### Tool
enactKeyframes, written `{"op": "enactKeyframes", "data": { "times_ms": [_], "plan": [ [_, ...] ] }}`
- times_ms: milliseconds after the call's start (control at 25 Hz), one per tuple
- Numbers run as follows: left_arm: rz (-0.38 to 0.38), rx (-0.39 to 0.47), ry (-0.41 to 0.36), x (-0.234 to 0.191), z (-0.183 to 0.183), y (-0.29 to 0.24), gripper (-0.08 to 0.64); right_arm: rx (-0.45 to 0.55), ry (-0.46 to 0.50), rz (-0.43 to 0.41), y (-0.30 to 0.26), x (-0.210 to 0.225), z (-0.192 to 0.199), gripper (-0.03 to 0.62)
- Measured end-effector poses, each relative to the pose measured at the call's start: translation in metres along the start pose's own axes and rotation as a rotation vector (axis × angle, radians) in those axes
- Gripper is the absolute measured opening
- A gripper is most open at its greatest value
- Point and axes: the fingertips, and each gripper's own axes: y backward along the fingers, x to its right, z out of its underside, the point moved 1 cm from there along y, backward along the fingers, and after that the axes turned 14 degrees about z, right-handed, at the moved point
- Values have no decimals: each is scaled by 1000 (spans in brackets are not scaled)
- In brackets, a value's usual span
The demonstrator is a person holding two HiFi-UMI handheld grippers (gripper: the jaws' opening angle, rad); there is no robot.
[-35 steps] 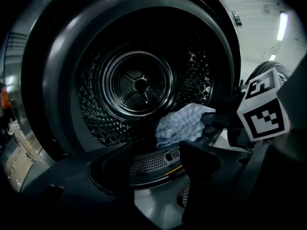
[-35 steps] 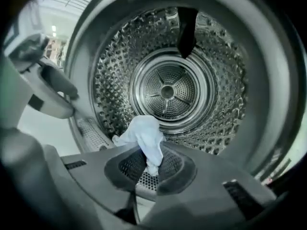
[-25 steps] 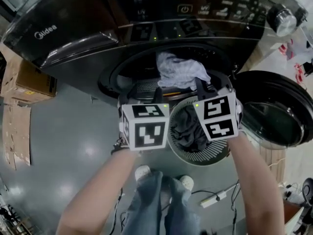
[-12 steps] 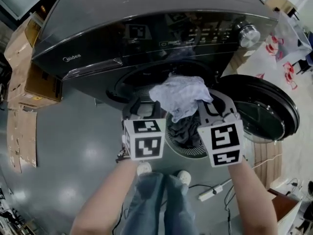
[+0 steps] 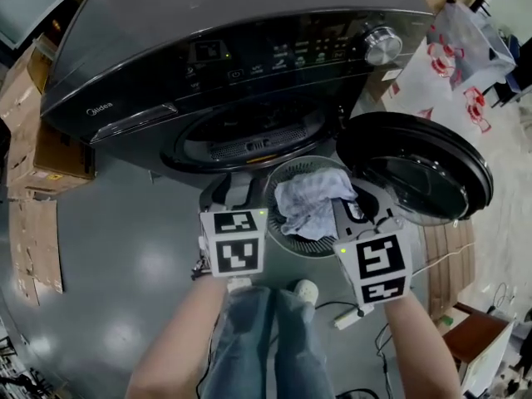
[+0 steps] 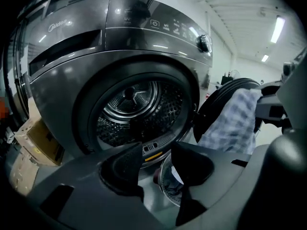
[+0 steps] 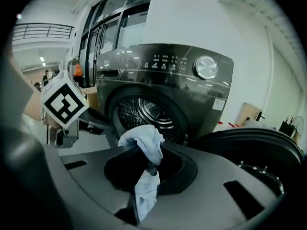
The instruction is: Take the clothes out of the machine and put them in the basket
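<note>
Right gripper view: right gripper (image 7: 149, 169) clamps pale cloth (image 7: 144, 140) above basket (image 5: 301, 246); left gripper (image 6: 157, 150) empty, jaws apart, just closing

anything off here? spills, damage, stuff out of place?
Nothing stands out. The washer door hangs open, no clothes show in the drum, and the right tool is shut on a pale checked cloth that hangs over the basket. No spill or damage shows.

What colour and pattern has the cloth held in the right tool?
Pale blue-white checks; the cloth shows best in the left gripper view.
</note>
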Motion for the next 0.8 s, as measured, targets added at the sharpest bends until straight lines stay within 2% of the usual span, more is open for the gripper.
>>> {"op": "enactKeyframes", "data": {
  "times_ms": [360,480,560,600,680,800],
  "plan": [
    [29,-49,-39,13,12,-17,176,-244,-66,-44,-35,-11,91,44],
    [40,-68,-43,16,19,-22,170,-370,-90,-60,-48,-16,125,83],
    [46,-77,-41,19,23,-25,169,-418,-110,-45,-53,-19,143,106],
    [49,-81,-39,20,25,-27,169,-426,-122,-43,-55,-21,151,163],
    [51,-93,-36,21,31,-31,169,-438,-160,-67,-56,-30,162,499],
    [50,-114,-31,23,40,-32,169,-452,-191,-89,-51,-40,172,511]
  ]
}}
